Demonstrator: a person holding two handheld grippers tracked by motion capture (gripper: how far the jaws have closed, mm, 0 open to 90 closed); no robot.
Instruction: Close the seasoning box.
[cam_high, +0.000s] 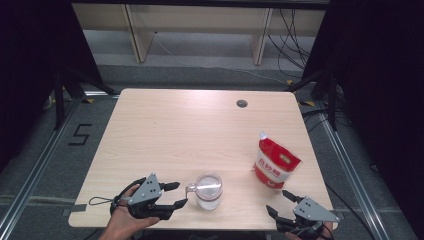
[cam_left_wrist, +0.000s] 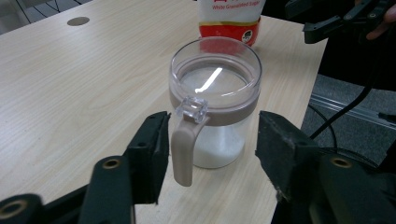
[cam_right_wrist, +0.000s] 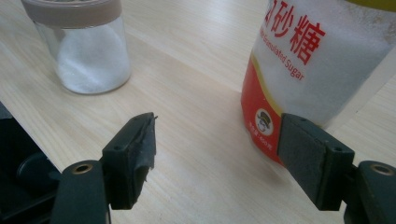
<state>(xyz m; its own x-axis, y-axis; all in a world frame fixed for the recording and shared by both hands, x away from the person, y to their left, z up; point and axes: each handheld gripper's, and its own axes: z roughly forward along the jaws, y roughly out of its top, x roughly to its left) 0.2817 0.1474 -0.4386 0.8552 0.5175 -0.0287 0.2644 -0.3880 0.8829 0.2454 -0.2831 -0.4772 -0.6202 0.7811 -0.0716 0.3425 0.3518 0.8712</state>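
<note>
The tabletop (cam_high: 165, 125) carries 2 things: 1 clear jar (cam_high: 208, 190) with a taupe lid and handle, part full of white grains, and 1 red-and-white sugar pouch (cam_high: 276, 164). The jar stands close to the near edge, a little right of its middle; the pouch stands near the right edge, toward the near right corner, well apart from the jar. The far half and the whole left side of the tabletop lie bare apart from 1 cable hole (cam_high: 242, 103) near the far edge, so open room lies there.

There are 2 claws. The left claw (cam_high: 175, 194) sits at the near edge just left of the jar, its jaws spread wide to either side of the handle with the pads not pressing on it. The right claw (cam_high: 279, 201) sits at the near right corner, jaws wide with nothing between them, near the pouch's base.

The left gripper view shows the jar's handle (cam_left_wrist: 183, 149), a clear knob on the lid and a glare streak across the lid, details too small in the high view. The right gripper view shows the pouch's print reading "Granulated Sugar" and a small round emblem.
</note>
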